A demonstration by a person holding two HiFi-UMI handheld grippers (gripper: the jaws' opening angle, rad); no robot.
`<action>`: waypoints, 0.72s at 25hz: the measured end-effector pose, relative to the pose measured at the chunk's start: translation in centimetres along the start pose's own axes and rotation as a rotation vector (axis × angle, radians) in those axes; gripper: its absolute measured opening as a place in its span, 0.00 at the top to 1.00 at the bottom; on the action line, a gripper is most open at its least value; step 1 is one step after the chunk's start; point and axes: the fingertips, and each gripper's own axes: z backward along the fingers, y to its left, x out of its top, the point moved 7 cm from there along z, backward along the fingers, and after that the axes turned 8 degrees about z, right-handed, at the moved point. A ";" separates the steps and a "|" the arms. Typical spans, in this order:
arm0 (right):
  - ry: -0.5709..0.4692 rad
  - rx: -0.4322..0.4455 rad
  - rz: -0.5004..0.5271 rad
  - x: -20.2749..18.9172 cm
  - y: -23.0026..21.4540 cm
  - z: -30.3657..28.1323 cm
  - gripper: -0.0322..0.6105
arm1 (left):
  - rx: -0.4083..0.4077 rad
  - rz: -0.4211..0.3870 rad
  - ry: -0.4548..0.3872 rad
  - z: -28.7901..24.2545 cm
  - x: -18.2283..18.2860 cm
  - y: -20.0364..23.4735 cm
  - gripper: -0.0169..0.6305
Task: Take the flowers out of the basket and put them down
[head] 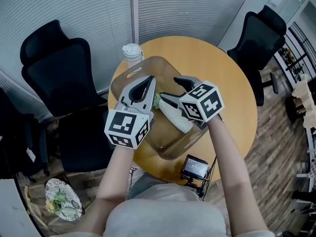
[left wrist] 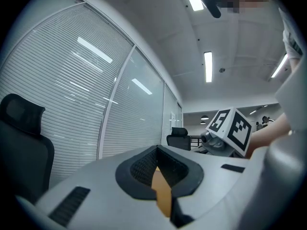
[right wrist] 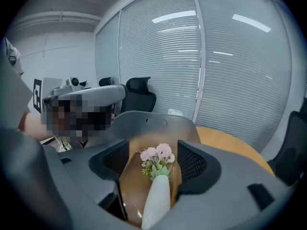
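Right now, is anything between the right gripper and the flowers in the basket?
Nothing visible. The flowers lie in the basket, directly between the right gripper's open jaws.

round wooden table (head: 237, 83), black office chairs (head: 54, 68), slatted blinds (head: 197, 9) behind

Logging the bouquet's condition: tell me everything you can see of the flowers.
The flowers are a small bunch of pink blooms and green leaves in a white cone wrap, paper by its look. They lie in the brown see-through basket, blooms toward its far wall, between the right gripper's open jaws, clear of both pads.
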 end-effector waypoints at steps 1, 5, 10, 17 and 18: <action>0.003 0.002 -0.007 -0.1 -0.1 -0.3 0.44 | 0.000 0.001 -0.001 -0.1 0.1 0.2 0.97; 0.051 0.012 0.020 -0.4 -0.2 -1.6 0.49 | 0.001 0.006 0.000 -0.7 0.3 0.8 0.97; 0.165 0.071 -0.002 -2.0 -0.2 -4.1 0.49 | 0.001 0.014 0.010 -1.2 0.4 1.6 0.97; 0.319 0.158 -0.029 -5.2 0.3 -7.0 0.46 | 0.011 0.026 0.068 -1.2 0.1 2.5 0.97; 0.337 0.165 -0.028 -5.7 0.4 -7.4 0.46 | 0.008 0.033 0.070 -1.1 0.2 2.7 0.97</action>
